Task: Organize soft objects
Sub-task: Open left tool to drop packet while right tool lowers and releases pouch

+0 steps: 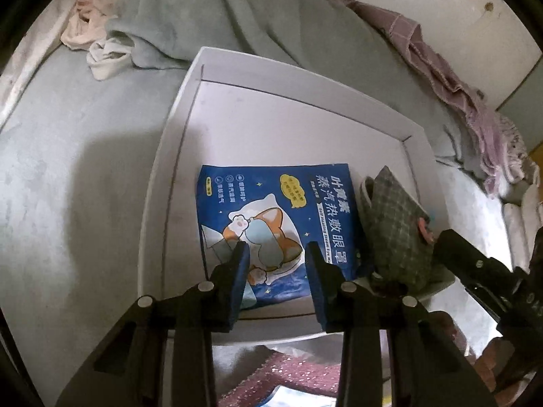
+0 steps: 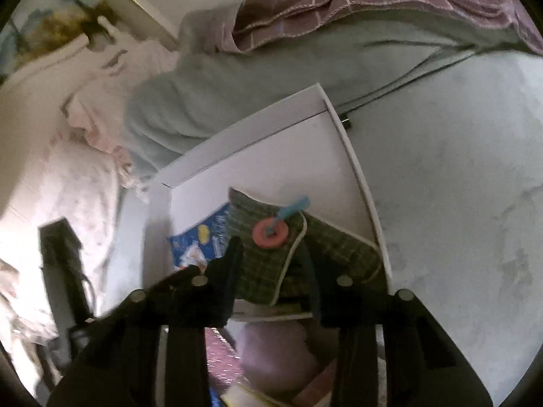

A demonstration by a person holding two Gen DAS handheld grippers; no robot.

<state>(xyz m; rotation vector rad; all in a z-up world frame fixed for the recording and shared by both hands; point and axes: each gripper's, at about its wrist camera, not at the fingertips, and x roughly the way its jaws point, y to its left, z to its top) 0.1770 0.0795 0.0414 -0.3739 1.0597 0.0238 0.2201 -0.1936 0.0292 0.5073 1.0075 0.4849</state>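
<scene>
We hover both grippers over a shallow white cardboard box (image 1: pixel 190 108) resting on a pale grey-green bedspread (image 1: pixel 68 156), sorting soft goods into it. In the left wrist view, the left gripper (image 1: pixel 276 264) hangs at lower centre with its jaws apart and nothing between the blue pads; directly beneath lies the steam eye-mask packet (image 1: pixel 271 210), a flat, glossy blue pouch printed with a cartoon cat, lying flat on the box floor. Just beside it, toward the frame's right, sits the green checked pouch (image 1: pixel 397 224), a quilted fabric case leaning against the box's right wall.

In the right wrist view, the right gripper (image 2: pixel 271 264) straddles that pouch (image 2: pixel 268 264) at lower centre; its jaws stand apart on either side of the fabric, but motion blur keeps us from telling whether the pads press it. A coral ring-shaped button (image 2: pixel 270 233) and a turquoise tab (image 2: pixel 295 205) mark its flap.

We judge both items already placed in the box, and the step in hand is letting go cleanly. Done well, that means lifting each gripper straight up, so the limp pouch is not dragged off the wall and the slick packet stays square. A rumpled fleece blanket (image 1: pixel 217 10) and a mauve checked cloth (image 2: pixel 373 3) fill the upper frames.
</scene>
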